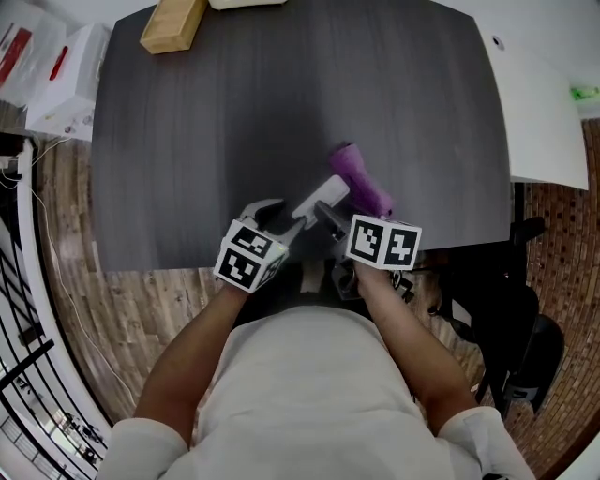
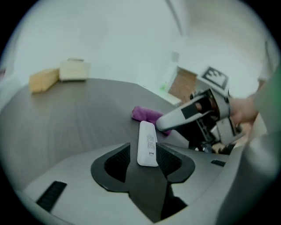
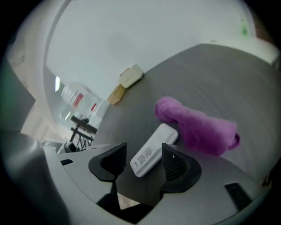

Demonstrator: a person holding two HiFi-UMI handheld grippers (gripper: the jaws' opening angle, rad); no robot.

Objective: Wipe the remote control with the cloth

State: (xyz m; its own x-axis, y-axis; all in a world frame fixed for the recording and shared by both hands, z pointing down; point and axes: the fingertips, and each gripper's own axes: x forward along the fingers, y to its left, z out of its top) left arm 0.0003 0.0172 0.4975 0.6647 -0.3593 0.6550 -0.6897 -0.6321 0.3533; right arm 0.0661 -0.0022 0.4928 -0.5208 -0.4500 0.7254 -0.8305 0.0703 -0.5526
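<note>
Head view: a dark grey table [image 1: 187, 131] carries a white remote control [image 1: 321, 199] close to its near edge. The remote lies aslant, with its far end toward the right. A purple cloth [image 1: 361, 178], bunched into a roll, lies just right of and beyond the remote, meeting its far end. A tan block [image 1: 173, 23] rests at the table's far left corner, well apart from both. White boxes [image 1: 61, 66] stand left of the table.

Left gripper view: the left gripper [image 2: 143, 159] has its jaws apart and clamps nothing. The remote's near end, label side up, sits in the gap. A dark strip shows between it and the left pad. Its right edge lies against or just beside the right pad; which of the two cannot be told. The cloth shows beyond the remote's far end, and one pale finger of the other gripper reaches over the cloth from the right.

Right gripper view: the right gripper [image 3: 145, 163] likewise has its jaws spread and grips nothing. The remote lies on the table with its near end between the pads. It runs away toward the far right, where the cloth abuts it. The block appears at the far side of the table.
</note>
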